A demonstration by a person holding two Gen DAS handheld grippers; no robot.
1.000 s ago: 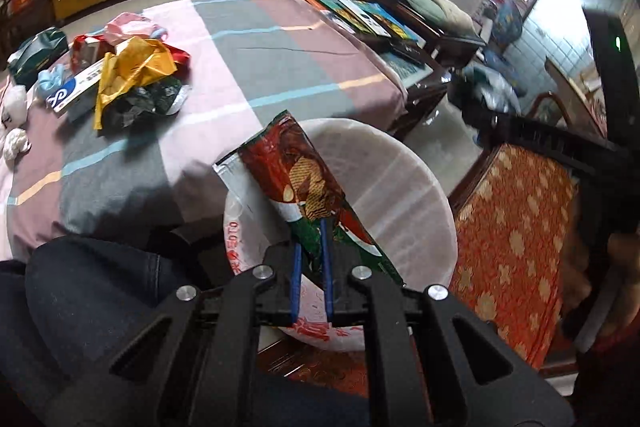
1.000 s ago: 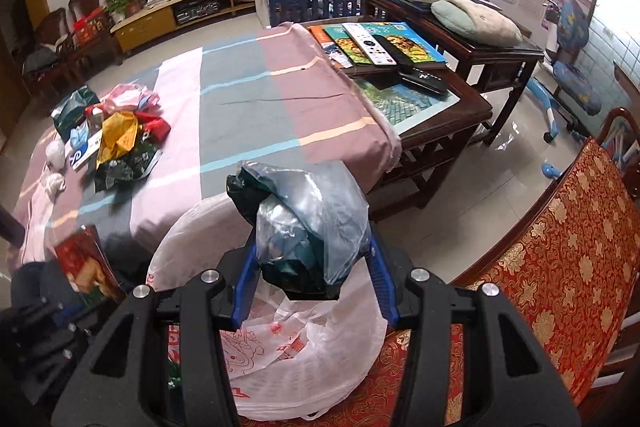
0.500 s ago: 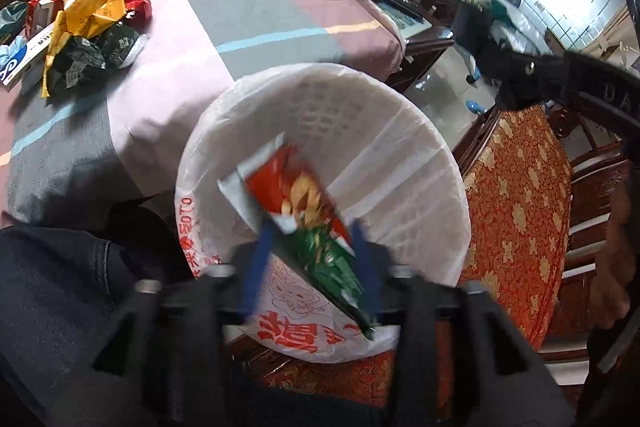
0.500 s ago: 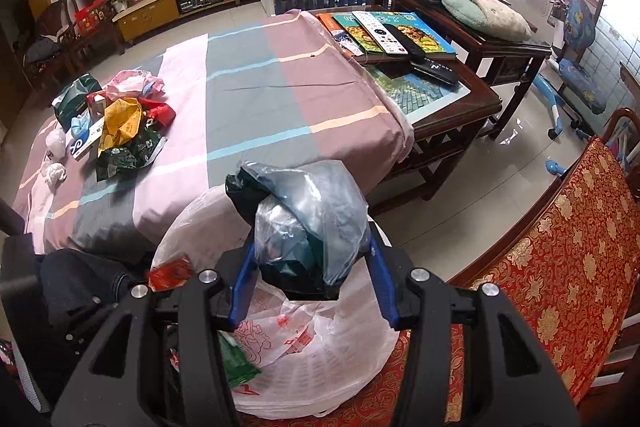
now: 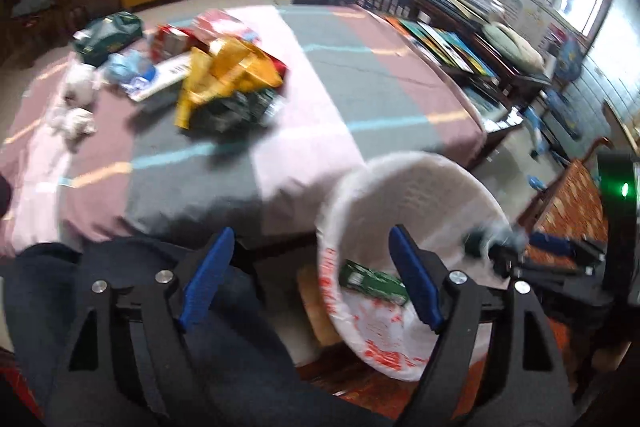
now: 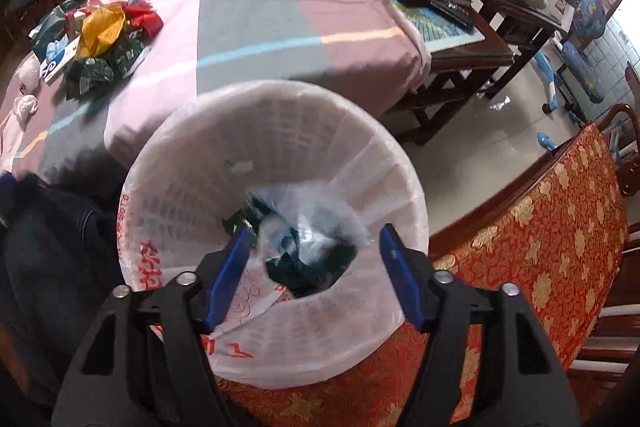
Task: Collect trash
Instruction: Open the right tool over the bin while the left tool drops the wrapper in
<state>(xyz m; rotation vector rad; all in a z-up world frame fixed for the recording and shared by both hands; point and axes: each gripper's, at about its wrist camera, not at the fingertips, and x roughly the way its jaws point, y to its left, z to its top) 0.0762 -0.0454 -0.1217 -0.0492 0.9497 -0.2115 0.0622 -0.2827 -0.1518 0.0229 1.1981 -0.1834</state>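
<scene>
lying loose between right gripper [image 6: 312,275] pads: crumpled bag [image 6: 308,247]

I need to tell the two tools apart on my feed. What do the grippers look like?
They look alike. The left gripper and right gripper are black plastic frames with triangular cutouts and silver bolts, each carrying two blue finger pads. The right one's body shows a green light. No cables visible.

Red print on bin liner [image 6: 152,267], illegible.
</scene>
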